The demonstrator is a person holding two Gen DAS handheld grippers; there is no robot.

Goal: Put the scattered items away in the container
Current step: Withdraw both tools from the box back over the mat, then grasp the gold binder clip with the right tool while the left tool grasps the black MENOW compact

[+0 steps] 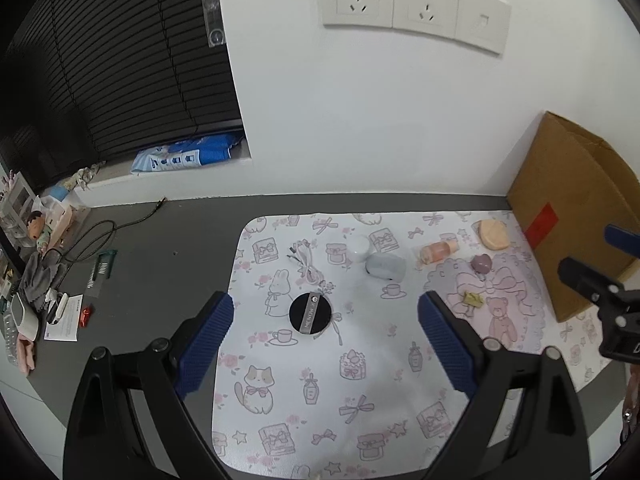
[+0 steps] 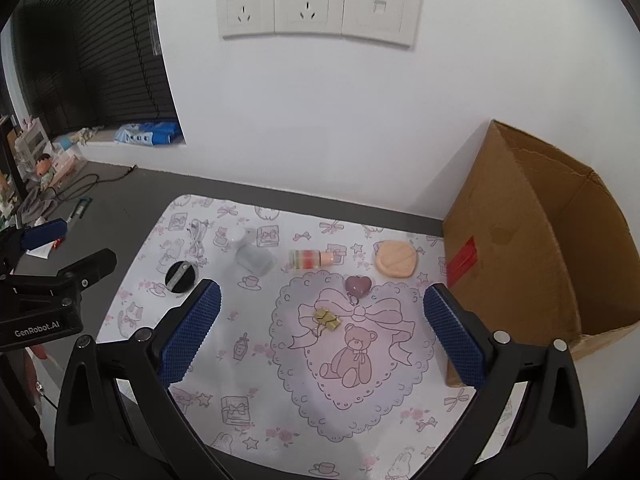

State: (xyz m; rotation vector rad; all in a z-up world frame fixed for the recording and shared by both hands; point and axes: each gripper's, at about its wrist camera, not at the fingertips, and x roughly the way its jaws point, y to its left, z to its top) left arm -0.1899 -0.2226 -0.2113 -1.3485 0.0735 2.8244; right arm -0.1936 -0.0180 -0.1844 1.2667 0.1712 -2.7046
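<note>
The left gripper [image 1: 326, 334] hangs over the mat [image 1: 360, 400], its blue pads spread wide with nothing between them. Just above the gap, in the middle of the left view, lies the black puff [image 1: 311, 313], flat on the mat with bare printed surface all round it. Higher up lie the white cable [image 1: 306, 260], near the mat's upper left edge, and the grey pouch [image 1: 385, 266] touching a white cap [image 1: 359, 247]. Toward the upper right are the bottle [image 1: 437, 250] on its side, the peach sponge [image 1: 494, 234] close to the box [image 1: 568, 216], the heart charm [image 1: 482, 263] and the gold clips [image 1: 473, 299].

The right gripper [image 2: 322, 334] is likewise spread and empty. In its view the clips [image 2: 328, 319] sit just inside the gap, at centre, the charm [image 2: 358, 285] a little above them, both on the heart print. The box [image 2: 520, 240] stands at the right of the frame, on the mat's right edge, its open side facing the camera; the right pad lies just in front of its near corner. The sponge [image 2: 396, 259] lies near the box wall, apart from it. The lower half of the mat [image 2: 256, 360] is bare. Beyond the mat's left edge the dark desk [image 1: 160, 272] is open as far as the clutter at far left.
</note>
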